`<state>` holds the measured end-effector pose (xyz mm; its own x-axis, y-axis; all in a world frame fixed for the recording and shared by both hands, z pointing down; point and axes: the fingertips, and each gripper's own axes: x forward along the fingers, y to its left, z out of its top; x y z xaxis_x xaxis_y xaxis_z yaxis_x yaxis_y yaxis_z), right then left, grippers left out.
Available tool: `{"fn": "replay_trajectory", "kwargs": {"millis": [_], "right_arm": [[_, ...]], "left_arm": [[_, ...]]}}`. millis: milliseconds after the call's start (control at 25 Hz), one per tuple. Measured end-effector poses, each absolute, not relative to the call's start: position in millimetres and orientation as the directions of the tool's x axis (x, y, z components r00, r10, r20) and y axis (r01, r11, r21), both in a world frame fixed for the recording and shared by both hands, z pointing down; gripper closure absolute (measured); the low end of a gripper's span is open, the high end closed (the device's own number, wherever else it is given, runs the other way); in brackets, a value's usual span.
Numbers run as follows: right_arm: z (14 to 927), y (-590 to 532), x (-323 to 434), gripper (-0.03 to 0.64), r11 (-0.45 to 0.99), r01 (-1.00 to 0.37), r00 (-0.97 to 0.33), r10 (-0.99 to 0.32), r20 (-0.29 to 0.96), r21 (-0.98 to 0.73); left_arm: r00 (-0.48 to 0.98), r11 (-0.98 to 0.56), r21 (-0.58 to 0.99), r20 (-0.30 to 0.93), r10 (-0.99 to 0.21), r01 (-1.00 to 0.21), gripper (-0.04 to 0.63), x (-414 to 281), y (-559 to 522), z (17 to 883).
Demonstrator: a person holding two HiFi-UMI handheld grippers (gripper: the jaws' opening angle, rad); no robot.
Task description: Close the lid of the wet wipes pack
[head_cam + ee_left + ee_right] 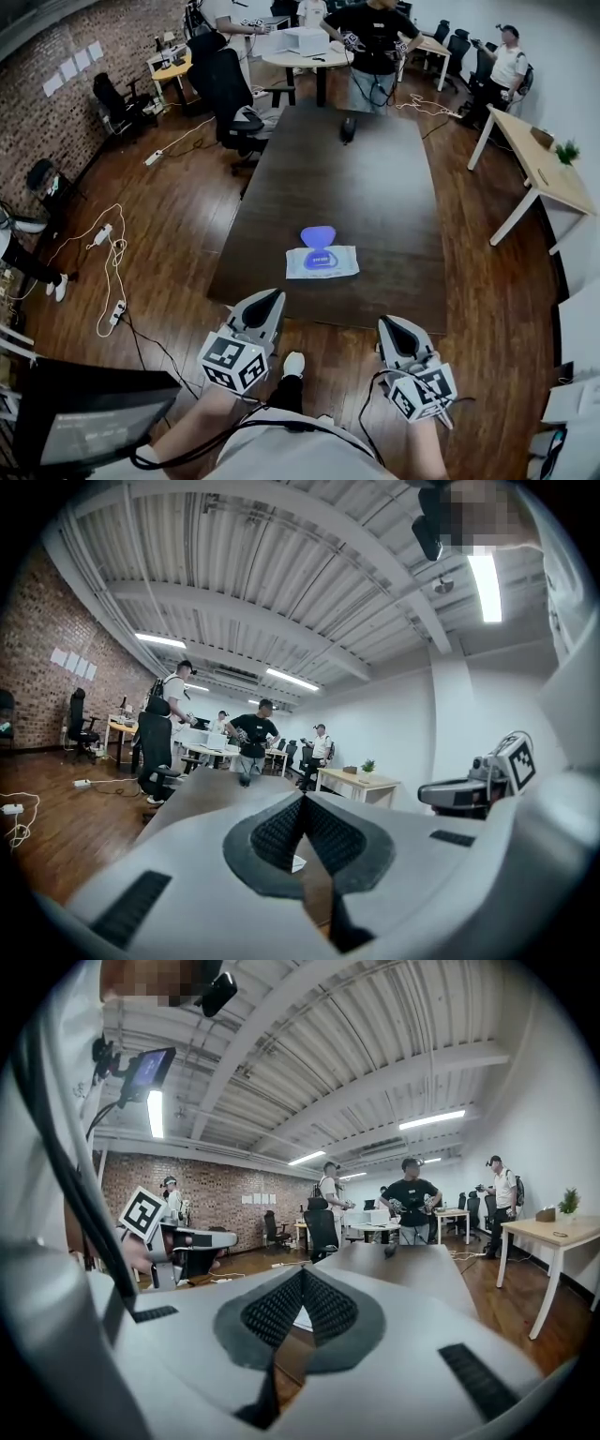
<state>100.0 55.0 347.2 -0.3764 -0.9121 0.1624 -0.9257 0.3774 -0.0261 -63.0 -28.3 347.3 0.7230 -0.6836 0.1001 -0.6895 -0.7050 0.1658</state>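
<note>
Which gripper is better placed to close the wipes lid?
Left, narrowly, I think: the left gripper sits nearer the wet wipes pack and its open lid than the right gripper. Both are shut, short of the table edge.

Matt dark wood table (375, 187); glossy wood-plank floor (169, 216); soft plastic-film wipes pack (343, 268); smooth glossy plastic lid (318, 235).
</note>
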Motion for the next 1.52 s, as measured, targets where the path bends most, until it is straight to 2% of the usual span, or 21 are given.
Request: {"fn": "replay_trajectory", "kwargs": {"millis": [680,1040,1320,1520], "right_arm": [[350.4,-115.4,97.9,0.617,0.354,-0.935,-0.351,-0.916,0.195,-0.020],[355.3,-192.5,101.4,0.617,0.342,-0.939,-0.342,-0.920,0.189,-0.032],[368.4,-219.0,101.8,0.617,0.417,-0.907,-0.419,-0.882,0.218,-0.054],[389.6,-242.9,102.1,0.617,0.520,-0.851,-0.520,-0.818,0.247,-0.071]], "left_arm": [[0.768,-0.740,0.208,0.169,-0.617,-0.640,0.594,-49.7,-192.8,380.9],[0.809,-0.779,0.219,0.146,-0.569,-0.588,0.594,-19.9,-265.7,375.0],[0.782,-0.745,0.236,0.183,-0.596,-0.624,0.594,-13.0,-276.3,389.8],[0.737,-0.694,0.249,0.238,-0.632,-0.675,0.594,-10.0,-279.1,413.0]]}}
